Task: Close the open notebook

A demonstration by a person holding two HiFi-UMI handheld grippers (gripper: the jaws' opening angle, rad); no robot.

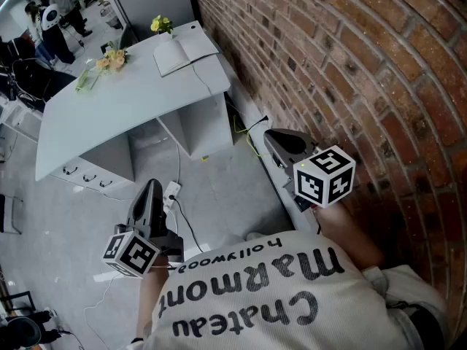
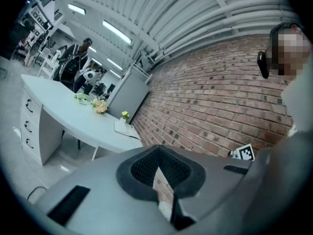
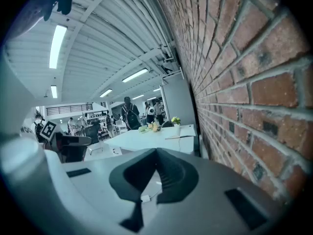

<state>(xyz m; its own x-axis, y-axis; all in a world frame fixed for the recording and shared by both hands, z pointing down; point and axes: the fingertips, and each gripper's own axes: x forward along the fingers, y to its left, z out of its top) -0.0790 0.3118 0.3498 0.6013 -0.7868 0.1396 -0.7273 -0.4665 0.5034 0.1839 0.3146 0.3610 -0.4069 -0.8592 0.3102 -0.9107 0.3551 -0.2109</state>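
1. The table [image 1: 109, 122] stands well ahead beside the brick wall [image 1: 350, 64], so the person is probably only approaching.
2. The open notebook [image 1: 186, 53] lies on its far wall-side corner. Only the head view shows its spread pages.
3. The left hand-held gripper [image 1: 152, 187] and right hand-held gripper [image 1: 276, 137] hang well short. Their own views show jaws together, empty, as nothing needs grasping yet.
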